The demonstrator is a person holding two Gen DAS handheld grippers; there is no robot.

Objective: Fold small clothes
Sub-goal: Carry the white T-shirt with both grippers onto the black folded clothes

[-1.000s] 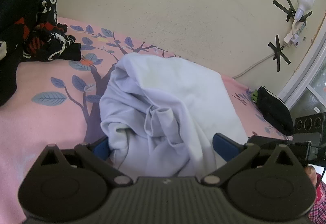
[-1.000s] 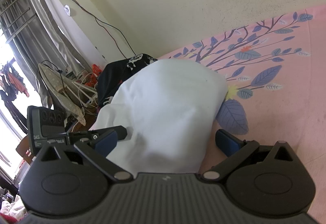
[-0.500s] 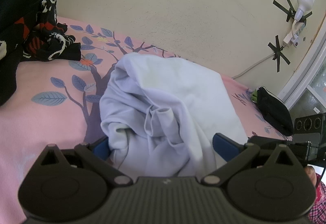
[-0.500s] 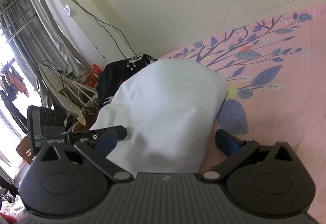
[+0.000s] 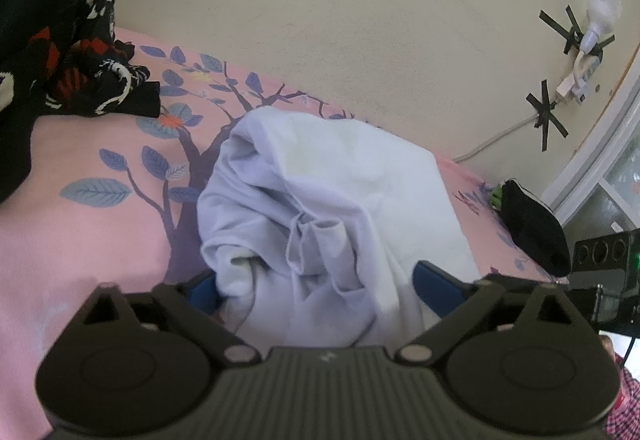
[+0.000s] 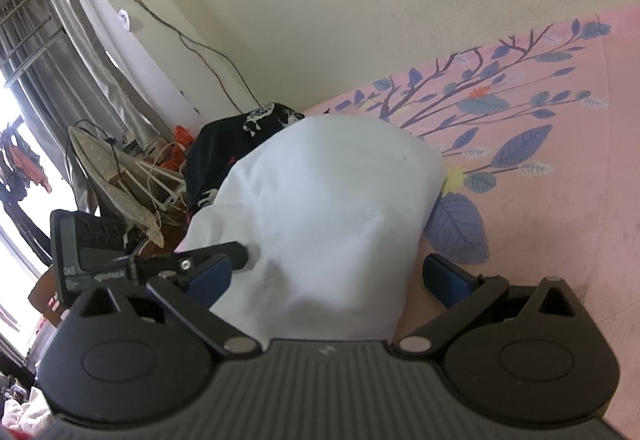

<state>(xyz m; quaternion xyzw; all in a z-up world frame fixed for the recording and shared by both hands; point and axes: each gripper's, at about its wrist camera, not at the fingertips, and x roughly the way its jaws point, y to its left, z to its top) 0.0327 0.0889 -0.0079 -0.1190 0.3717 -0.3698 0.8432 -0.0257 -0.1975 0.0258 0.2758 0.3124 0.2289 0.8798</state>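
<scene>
A crumpled white garment (image 5: 332, 192) lies heaped on the pink leaf-print bedsheet (image 5: 80, 240). My left gripper (image 5: 320, 286) straddles its near, bunched end. Its jaws are closing, the blue pads (image 5: 438, 282) are still wide apart, and cloth lies between them. In the right wrist view the same garment (image 6: 332, 208) is a smooth white mound. My right gripper (image 6: 328, 276) stands open around its near edge, with blue pads (image 6: 444, 280) on either side. The left gripper's finger (image 6: 216, 254) touches the mound from the left.
A pile of black patterned clothes (image 5: 60, 52) sits at the sheet's far left, seen again behind the mound (image 6: 248, 136). A black pouch (image 5: 532, 228) lies near the bed's right edge. A wall runs behind the bed, and an ironing board (image 6: 112, 180) and cables stand by the window.
The left gripper's pads have drawn in slightly around the cloth. The garment and the right gripper have not moved.
</scene>
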